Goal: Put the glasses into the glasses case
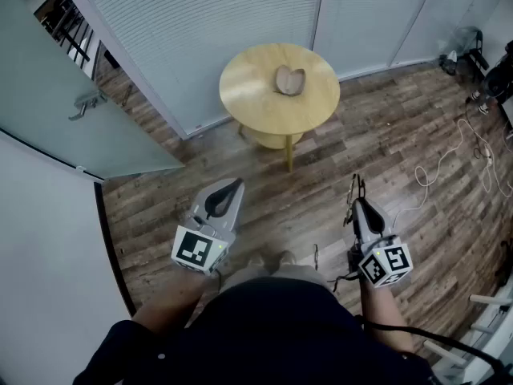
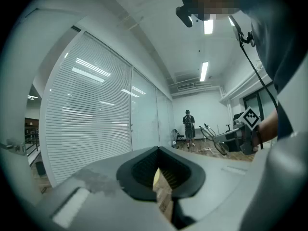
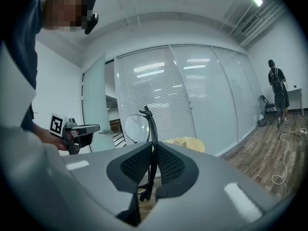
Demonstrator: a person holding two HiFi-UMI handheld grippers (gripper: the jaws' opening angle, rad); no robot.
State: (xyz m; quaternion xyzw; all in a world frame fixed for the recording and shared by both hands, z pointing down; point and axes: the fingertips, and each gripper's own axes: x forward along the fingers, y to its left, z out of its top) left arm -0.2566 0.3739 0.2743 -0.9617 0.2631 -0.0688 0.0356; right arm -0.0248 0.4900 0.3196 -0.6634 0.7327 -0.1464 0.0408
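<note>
Head view: the right gripper [image 1: 358, 205] pinched the glasses [image 1: 353, 189], which stood up past its tips. The open glasses case [image 1: 290, 80] lay on the round table [image 1: 248, 95], well ahead of both jaws.

Left gripper view: the left gripper [image 2: 156, 170] had its jaws drawn together on nothing.

Right gripper view: the pads clamped the thin frame, with a lens showing to their left. The glasses looked light and fragile, best gripped gently by the frame, never by the lens.

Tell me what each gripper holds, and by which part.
The right gripper pinches the glasses by their dark frame, beside a lens. The left gripper holds nothing.
</note>
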